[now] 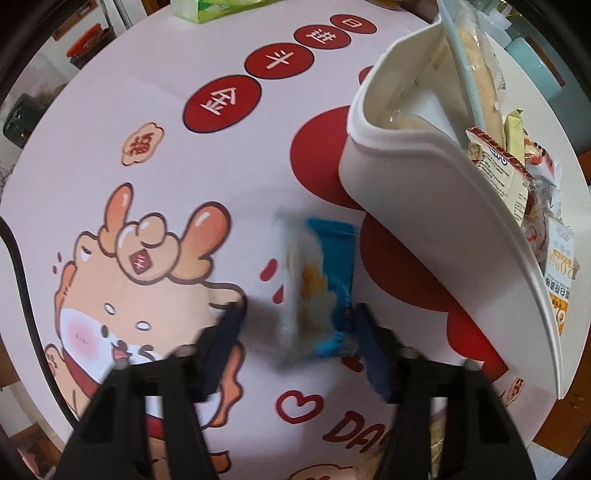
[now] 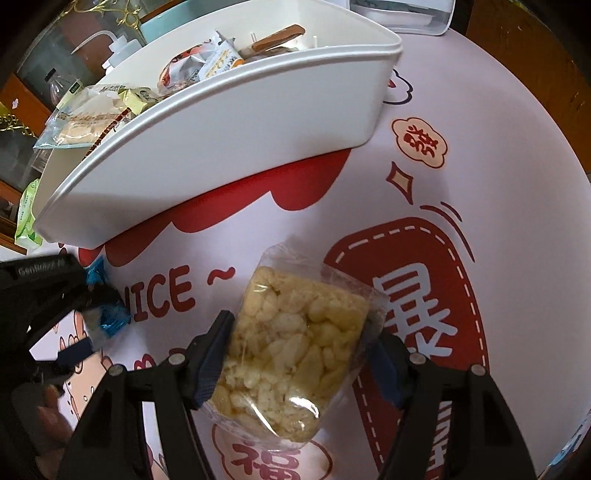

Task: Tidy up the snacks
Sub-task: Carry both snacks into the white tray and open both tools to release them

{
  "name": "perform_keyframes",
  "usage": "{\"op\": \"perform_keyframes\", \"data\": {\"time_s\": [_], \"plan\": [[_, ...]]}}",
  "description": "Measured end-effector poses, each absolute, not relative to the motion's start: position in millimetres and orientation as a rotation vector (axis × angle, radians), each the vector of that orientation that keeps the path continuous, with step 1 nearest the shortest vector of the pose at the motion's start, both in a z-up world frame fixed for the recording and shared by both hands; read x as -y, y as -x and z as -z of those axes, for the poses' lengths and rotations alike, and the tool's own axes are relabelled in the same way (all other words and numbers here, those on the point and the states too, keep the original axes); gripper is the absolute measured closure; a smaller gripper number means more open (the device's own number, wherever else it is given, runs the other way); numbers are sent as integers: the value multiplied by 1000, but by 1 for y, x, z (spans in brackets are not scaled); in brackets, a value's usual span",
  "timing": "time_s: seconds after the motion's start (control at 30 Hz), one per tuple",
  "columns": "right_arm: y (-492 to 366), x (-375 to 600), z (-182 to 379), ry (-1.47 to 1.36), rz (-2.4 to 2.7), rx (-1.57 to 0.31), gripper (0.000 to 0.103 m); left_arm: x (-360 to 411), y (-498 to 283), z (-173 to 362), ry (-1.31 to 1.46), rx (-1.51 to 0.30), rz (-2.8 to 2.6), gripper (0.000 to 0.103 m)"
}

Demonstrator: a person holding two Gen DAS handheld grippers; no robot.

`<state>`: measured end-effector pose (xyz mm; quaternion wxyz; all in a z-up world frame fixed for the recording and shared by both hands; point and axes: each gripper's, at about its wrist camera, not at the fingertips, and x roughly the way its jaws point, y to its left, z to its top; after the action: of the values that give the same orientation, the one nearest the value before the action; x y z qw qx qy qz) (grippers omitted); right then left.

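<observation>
A white bin (image 1: 424, 221) holding several wrapped snacks stands on the printed table; it also shows in the right wrist view (image 2: 229, 136). My left gripper (image 1: 299, 317) is open, its fingers on either side of a blue-and-white wrapped snack (image 1: 317, 284) that looks blurred; the right finger touches the wrapper, the left stands apart. The left gripper and blue snack (image 2: 107, 314) also show at the left of the right wrist view. My right gripper (image 2: 299, 339) is shut on a clear packet of puffed rice cake (image 2: 291, 347), held over the table in front of the bin.
The round table carries a pink cloth (image 1: 184, 184) with red cartoon prints. A green tissue pack (image 1: 214, 7) lies at the far edge. A squeeze bottle (image 2: 110, 48) and clutter stand behind the bin. A black cable (image 1: 22, 295) runs along the left.
</observation>
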<state>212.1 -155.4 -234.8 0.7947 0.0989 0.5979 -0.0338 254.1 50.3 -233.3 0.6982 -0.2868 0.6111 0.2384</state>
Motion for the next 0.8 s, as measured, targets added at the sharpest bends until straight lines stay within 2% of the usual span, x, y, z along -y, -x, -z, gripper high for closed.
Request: {"op": "perform_keyframes", "data": {"time_s": [0.33,0.73,0.8], "plan": [[-203,152,228,-186,-1,-1240,37,-48,-221,223,622,-1321,-354,65],[-182,144,159,-62,-176,-1101,38,-29,-169,151,280,-1262,-132,65],[-180,146,143,-41,-198,-1078,38,-46,-166,141,248,-1258,-108,65]]}}
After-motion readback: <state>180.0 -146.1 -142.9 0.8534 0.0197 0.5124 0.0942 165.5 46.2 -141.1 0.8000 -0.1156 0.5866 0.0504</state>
